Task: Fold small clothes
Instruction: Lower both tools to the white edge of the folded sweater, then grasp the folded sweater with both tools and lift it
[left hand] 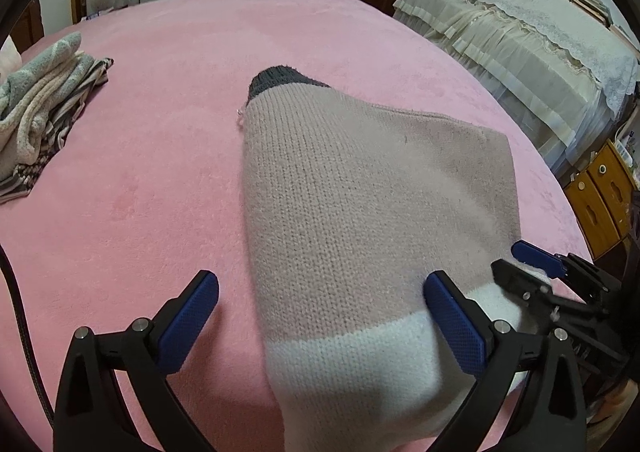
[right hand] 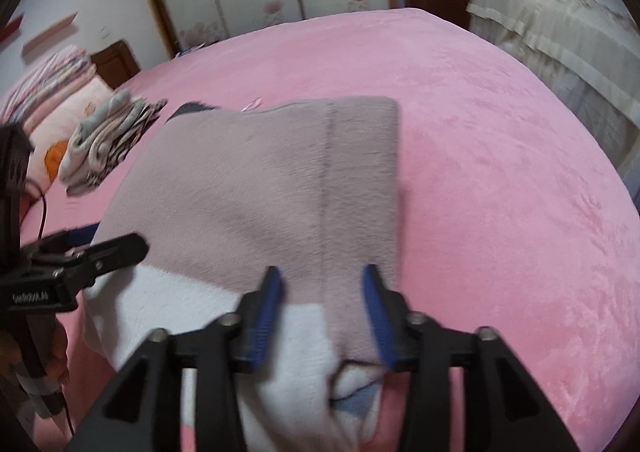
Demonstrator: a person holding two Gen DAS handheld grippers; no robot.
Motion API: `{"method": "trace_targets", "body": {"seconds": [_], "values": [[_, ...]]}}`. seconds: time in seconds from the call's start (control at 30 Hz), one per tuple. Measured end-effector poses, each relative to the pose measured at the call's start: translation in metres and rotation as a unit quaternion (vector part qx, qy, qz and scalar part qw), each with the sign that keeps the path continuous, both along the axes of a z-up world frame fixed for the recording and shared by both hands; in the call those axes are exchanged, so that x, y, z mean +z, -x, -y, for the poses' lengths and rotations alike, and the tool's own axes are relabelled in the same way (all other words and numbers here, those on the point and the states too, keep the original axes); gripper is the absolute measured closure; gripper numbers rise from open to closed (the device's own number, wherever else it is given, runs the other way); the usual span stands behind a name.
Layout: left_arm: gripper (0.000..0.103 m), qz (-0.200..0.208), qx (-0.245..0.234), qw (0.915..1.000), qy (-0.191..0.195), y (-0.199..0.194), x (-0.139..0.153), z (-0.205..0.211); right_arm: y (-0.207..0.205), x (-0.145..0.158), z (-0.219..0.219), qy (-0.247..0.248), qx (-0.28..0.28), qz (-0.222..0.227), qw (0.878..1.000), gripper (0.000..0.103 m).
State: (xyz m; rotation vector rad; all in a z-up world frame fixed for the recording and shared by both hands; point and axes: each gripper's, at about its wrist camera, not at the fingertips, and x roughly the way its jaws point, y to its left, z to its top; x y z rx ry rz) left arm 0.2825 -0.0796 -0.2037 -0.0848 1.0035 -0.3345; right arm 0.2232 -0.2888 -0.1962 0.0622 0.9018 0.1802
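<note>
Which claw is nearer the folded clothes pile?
Left. The left claw is over the sweater's left edge, toward the pile; the right claw is at its far side.

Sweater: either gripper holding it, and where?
Neither visibly grips. Left gripper is wide open over the sweater hem's left edge. Right gripper is part open, straddling the folded right side near the white band; it isn't pinching.
</note>
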Motion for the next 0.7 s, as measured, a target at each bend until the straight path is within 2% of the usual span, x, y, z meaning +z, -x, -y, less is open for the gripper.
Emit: {"method": "trace_targets", "body": {"seconds": [0.1, 0.33, 0.53, 0.7], "values": [[0.001, -0.011, -0.004, 0.9999, -0.003, -0.001, 0.001, 0.002, 0.000, 0.002, -0.009, 0.024, -0.001, 0.000, 1.000, 0.049], [0.000, -0.016, -0.039, 0.9989, -0.022, 0.005, 0.012, 0.010, 0.004, 0.013, -0.003, -0.012, -0.013, 0.004, 1.000, 0.044], [0.000, 0.019, -0.059, 0.9979, -0.021, 0.019, 0.047, 0.014, 0.014, 0.044, 0.003, -0.023, -0.019, 0.009, 1.000, 0.043], [0.000, 0.042, -0.075, 0.9958, -0.031, 0.030, 0.077, 0.016, 0.027, 0.074, 0.012, -0.028, -0.018, 0.051, 0.998, 0.043]]}}
